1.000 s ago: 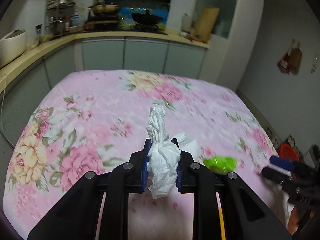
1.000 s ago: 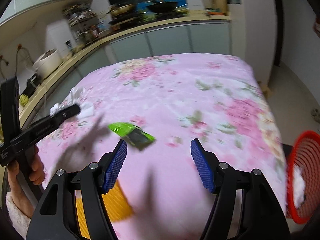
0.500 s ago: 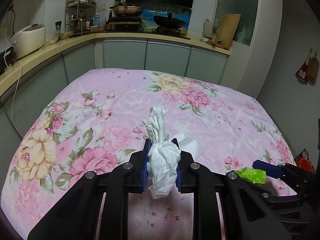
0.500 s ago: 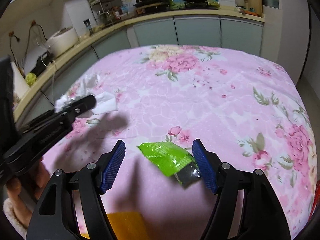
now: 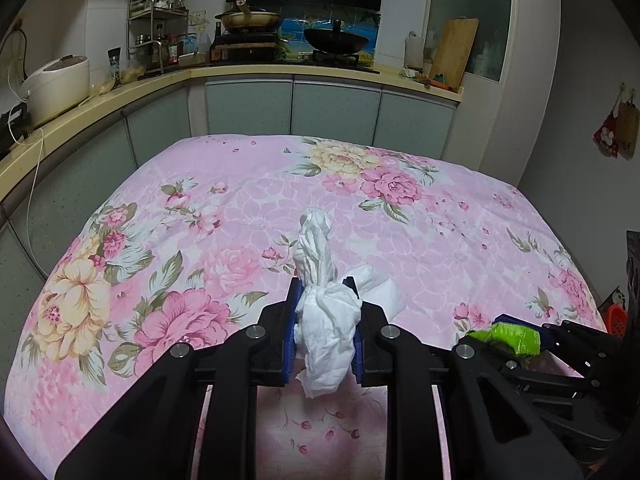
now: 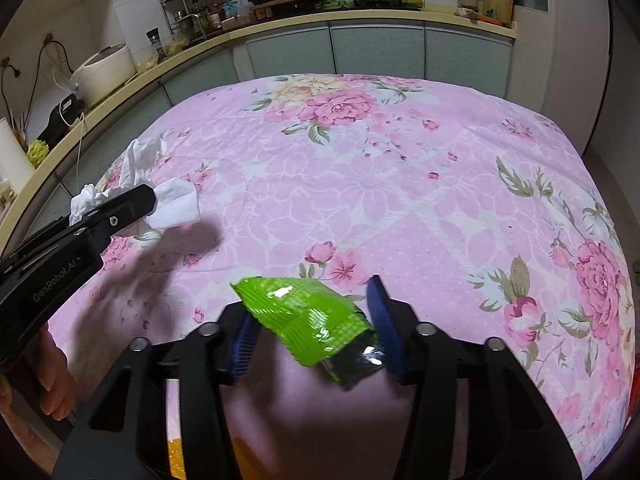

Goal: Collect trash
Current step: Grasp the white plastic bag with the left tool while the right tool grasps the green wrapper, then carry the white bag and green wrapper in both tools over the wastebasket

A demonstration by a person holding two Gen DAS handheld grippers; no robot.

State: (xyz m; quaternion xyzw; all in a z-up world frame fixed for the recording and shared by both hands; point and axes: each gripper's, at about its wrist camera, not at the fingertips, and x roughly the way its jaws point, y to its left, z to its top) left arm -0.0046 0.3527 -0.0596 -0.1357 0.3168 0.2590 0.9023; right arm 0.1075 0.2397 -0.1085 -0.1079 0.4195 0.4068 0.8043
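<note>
Pinching a crumpled white tissue (image 5: 326, 320) between its blue pads, the left gripper (image 5: 325, 334) hangs closed over the near edge of the worktop (image 5: 240, 216), which wears a pink floral cloth. The right gripper (image 6: 316, 332), near the worktop's near-right corner, has its fingers (image 6: 384, 320) narrowed around a green snack wrapper (image 6: 308, 316); whether both pads press it cannot be told.

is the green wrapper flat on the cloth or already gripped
Cannot tell for sure. The green wrapper sits between the right gripper fingers, which have narrowed around it, touching the right pad; the left contact is unclear.
</note>
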